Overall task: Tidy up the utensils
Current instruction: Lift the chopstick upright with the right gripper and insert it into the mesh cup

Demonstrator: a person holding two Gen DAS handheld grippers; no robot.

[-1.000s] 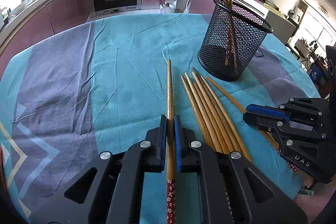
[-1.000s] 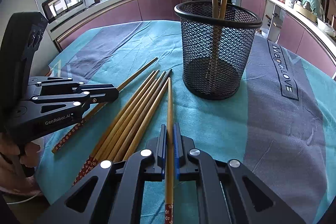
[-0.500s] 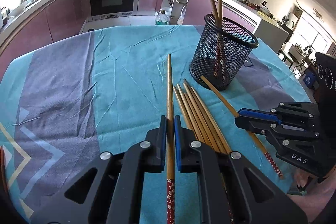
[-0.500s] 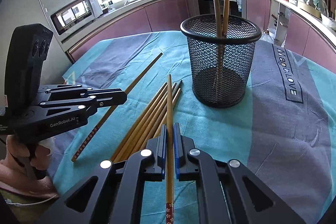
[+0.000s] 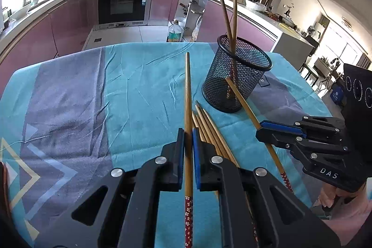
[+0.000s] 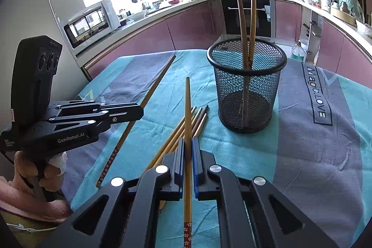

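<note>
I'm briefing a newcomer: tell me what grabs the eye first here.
Each gripper is shut on one chopstick, raised over the teal cloth: left gripper, right gripper. Right of centre stands a black mesh cup with two chopsticks upright inside, and loose chopsticks lie beside it.

1. Left gripper [image 5: 188,145]: black angular linkage arms, silver round screws, blue pads [image 5: 196,150] on the fingers.
2. Right gripper [image 6: 187,152]: same build; white "DAS" lettering at 4 o'clock in the left view.
3. Left housing: white "GenRobot.AI" marking.
4. Pink sleeve [image 6: 25,199].
</note>
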